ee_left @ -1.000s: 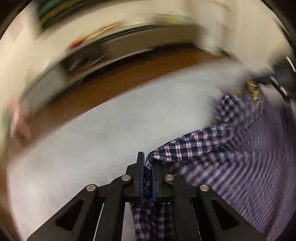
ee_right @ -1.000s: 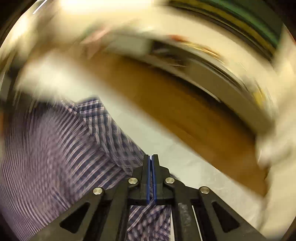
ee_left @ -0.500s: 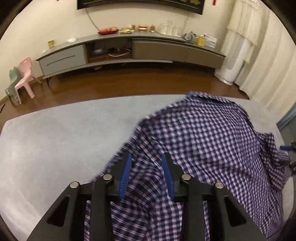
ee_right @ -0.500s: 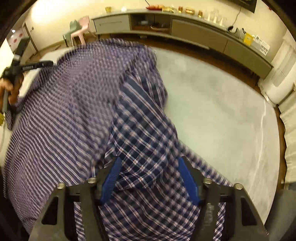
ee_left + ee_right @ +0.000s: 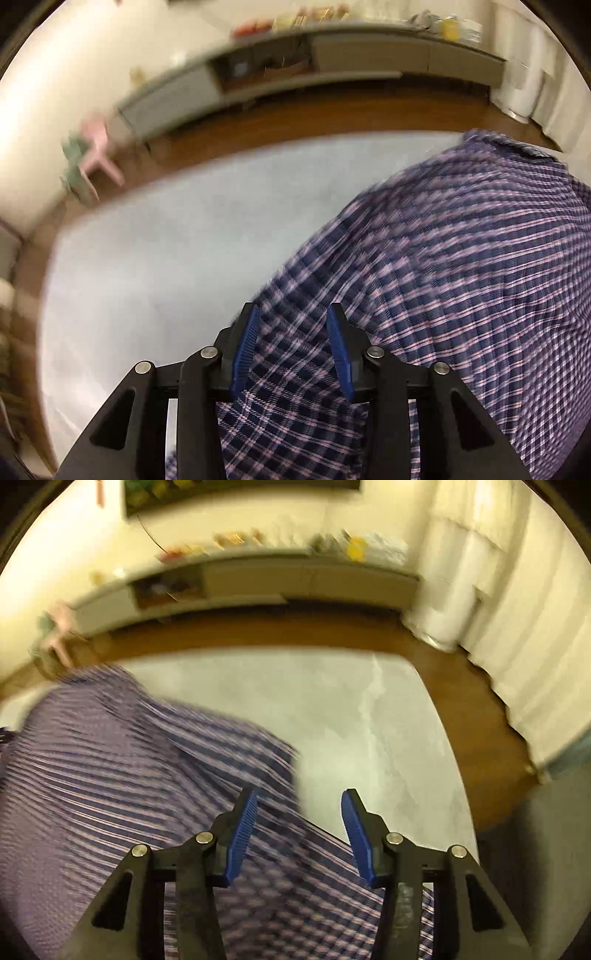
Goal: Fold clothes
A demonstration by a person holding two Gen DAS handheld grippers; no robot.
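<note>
A: Where do we stand with the plaid shirt (image 5: 443, 266)?

B: It lies spread on the grey mat (image 5: 166, 258), hem end nearest us, collar toward the long low cabinet (image 5: 332, 62). Our left gripper (image 5: 291, 347) hangs over the shirt's near left edge with its tongs apart, holding nothing; our right gripper (image 5: 299, 830) is the same over the near right edge, half above bare mat.

A: What could spoil the fold?

B: Both views are smeared (we are moving fast), so we may pinch beside the hem or catch only one layer. Then the cloth would drag, bunch toward the shirt's middle, and the fold would come out crooked.
</note>
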